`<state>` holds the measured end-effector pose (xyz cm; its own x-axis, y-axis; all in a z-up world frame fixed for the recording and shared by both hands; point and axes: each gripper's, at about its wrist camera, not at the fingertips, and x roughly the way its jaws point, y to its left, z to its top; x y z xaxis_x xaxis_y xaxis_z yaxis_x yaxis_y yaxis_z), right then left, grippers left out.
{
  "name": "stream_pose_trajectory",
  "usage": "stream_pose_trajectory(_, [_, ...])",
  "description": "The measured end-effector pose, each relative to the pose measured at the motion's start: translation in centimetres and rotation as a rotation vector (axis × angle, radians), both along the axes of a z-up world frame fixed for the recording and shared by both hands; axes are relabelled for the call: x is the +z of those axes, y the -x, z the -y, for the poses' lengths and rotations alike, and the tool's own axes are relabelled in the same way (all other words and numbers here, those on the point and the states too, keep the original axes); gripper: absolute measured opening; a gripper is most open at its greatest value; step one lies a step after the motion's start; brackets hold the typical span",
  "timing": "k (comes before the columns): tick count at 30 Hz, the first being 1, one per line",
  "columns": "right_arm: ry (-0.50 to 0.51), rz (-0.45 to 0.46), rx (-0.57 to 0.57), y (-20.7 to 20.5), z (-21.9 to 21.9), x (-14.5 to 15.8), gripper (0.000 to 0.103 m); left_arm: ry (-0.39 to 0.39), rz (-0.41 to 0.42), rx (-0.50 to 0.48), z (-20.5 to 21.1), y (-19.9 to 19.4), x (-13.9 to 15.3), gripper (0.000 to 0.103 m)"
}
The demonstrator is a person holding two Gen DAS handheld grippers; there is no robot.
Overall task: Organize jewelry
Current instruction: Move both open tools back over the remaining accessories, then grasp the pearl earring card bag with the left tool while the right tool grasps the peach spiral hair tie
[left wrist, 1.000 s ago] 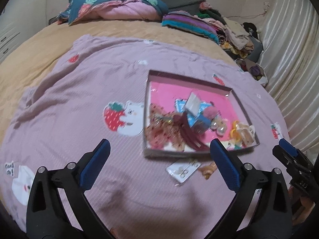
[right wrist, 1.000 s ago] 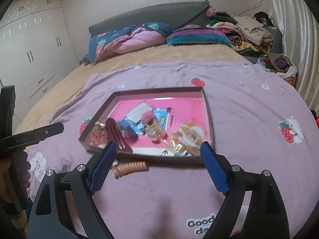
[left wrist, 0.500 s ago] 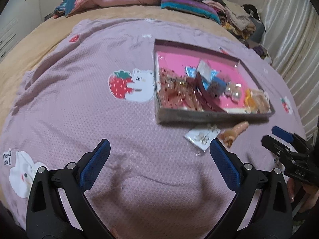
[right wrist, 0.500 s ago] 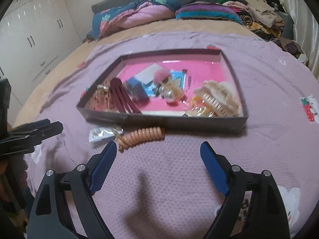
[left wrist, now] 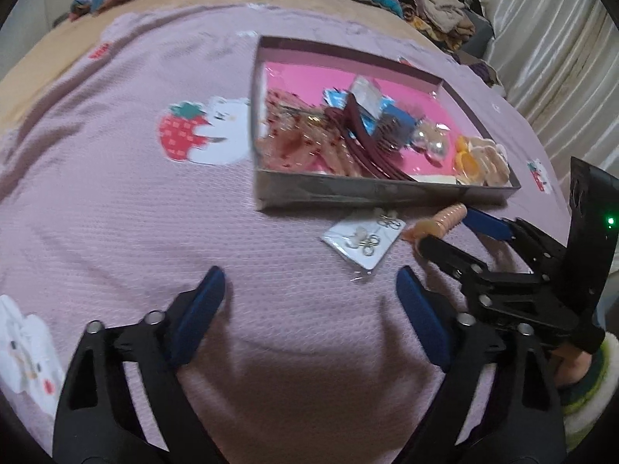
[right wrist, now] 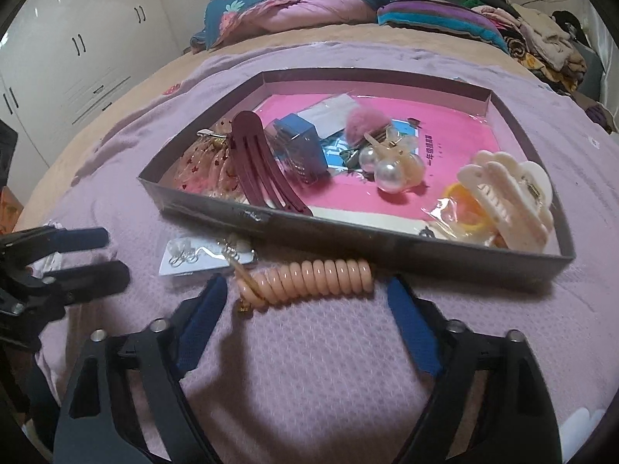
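A shallow grey box (right wrist: 406, 247) with a pink floor lies on the purple blanket and holds hair clips, pearl clips and a cream claw clip (right wrist: 506, 197). Outside its near wall lie a peach coil hair tie (right wrist: 309, 276) and an earring card (right wrist: 205, 255). My right gripper (right wrist: 305, 301) is open, its fingers straddling the coil just short of it. My left gripper (left wrist: 309, 294) is open, a little short of the earring card (left wrist: 363, 237). The coil (left wrist: 441, 222) and the right gripper (left wrist: 452, 232) also show in the left wrist view.
The box (left wrist: 348, 189) sits mid-bed on the purple blanket (left wrist: 116, 212). Pillows and folded bedding (right wrist: 294, 4) lie at the head of the bed, a clothes pile (right wrist: 541, 38) at the right, white wardrobes (right wrist: 77, 50) at the left.
Both grippers have moved forward and down toward the items outside the box. The right gripper now brackets the coil hair tie; the left has closed in on the earring card.
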<state>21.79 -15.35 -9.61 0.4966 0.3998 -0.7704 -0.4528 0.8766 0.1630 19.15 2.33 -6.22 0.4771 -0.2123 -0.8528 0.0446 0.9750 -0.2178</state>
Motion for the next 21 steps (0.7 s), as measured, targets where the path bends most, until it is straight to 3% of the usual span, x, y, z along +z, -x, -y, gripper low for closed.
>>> stream_pose_trajectory(7, [-0.017,0.021,-0.041,0.3,2.9,0.3,0.070,-0.020,-0.007,-0.074,3.2,-2.1,-1.1,0.070])
stream_pose_trajectory(17, [-0.028,0.001,-0.181,1.1,9.9,1.0,0.070,-0.095,0.001,-0.090,6.2,-3.7,-2.7,0.069])
stream_pose_trajectory(18, [-0.031,0.001,-0.186,1.1,10.2,1.1,0.070,-0.097,0.003,-0.089,6.2,-3.7,-2.7,0.063])
stream_pose_trajectory(19, [-0.038,0.000,-0.192,1.3,10.6,1.2,0.070,-0.096,0.005,-0.084,6.2,-3.6,-2.6,0.050])
stream_pose_trajectory(21, [-0.052,-0.002,-0.197,1.6,11.0,1.5,0.070,-0.086,0.007,-0.083,6.3,-3.4,-2.4,0.047])
